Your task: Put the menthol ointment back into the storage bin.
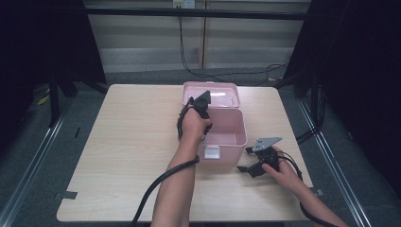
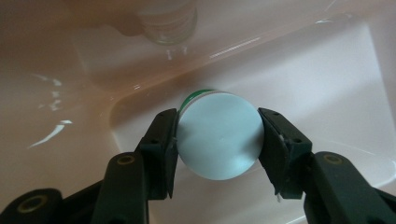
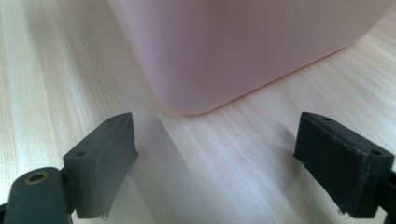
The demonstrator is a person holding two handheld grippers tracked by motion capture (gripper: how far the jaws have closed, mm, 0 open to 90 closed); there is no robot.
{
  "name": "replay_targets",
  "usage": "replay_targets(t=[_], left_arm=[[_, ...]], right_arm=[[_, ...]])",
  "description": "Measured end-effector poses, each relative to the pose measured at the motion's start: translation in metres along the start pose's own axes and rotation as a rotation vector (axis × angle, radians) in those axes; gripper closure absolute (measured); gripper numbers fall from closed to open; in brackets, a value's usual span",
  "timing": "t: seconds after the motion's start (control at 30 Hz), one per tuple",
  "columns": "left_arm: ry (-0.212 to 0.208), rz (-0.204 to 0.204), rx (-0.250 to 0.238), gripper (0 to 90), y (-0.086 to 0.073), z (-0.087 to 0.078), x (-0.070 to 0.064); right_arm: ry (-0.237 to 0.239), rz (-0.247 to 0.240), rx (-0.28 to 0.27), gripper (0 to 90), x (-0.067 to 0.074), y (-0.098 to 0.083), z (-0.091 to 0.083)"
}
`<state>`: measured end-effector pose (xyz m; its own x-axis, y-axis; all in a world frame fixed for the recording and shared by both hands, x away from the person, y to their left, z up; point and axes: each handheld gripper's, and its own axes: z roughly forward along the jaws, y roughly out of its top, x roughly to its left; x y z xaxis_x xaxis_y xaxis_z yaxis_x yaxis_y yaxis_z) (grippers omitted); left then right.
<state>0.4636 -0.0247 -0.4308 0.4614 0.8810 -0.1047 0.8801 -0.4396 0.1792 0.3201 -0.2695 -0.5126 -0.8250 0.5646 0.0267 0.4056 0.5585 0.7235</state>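
The left tool (image 2: pixel 218 140) is clamped on a round white-capped container (image 2: pixel 218 135), one black jaw pressed to each side of the cap, with a thin green edge showing behind the cap's upper left rim. In the high view this left tool (image 1: pixel 201 101) reaches down into the pink box (image 1: pixel 227 137) from above, the person's left hand (image 1: pixel 194 125) wrapped around it at the box's left wall. The right tool (image 3: pixel 215 163) has its jaws wide apart with nothing between them, hovering low over the wood just in front of a rounded corner of the box. In the high view the right tool (image 1: pixel 257 161) sits just beside the box's right front corner, held by the right hand (image 1: pixel 283 172), its grey three-cornered plate on top.

The light wooden bench (image 1: pixel 127 142) carries the box near its middle. The box stands open, its lid (image 1: pixel 213 93) tipped back at the far side, a pale latch on its front wall. Inside the box, the held container lies over a recessed pale floor. Farther in, a clear, blurred bottle-like thing (image 2: pixel 168 21) stands by the far wall; what it is cannot be told.
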Motion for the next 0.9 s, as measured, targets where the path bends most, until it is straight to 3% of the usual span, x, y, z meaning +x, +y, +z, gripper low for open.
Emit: replay_targets(t=[0.13,0.2,0.43,0.9], left_arm=[[0.004,-0.007,-0.016,50.2,-0.0010,0.0025,0.0022],[0.002,0.011,-0.019,50.1,-0.0007,0.0032,0.0041],[0.002,-0.004,-0.030,49.0,-0.0005,0.0022,0.0018],[-0.008,0.015,-0.002,41.5,-0.0026,0.0021,0.0010]], right_arm=[[0.000,0.000,0.000,12.2,0.0000,0.0000,0.0000],[0.000,0.000,0.000,12.3,0.0000,0.0000,0.0000],[0.000,0.000,0.000,12.2,0.0000,0.0000,0.0000],[0.000,0.000,0.000,12.2,0.0000,0.0000,0.0000]])
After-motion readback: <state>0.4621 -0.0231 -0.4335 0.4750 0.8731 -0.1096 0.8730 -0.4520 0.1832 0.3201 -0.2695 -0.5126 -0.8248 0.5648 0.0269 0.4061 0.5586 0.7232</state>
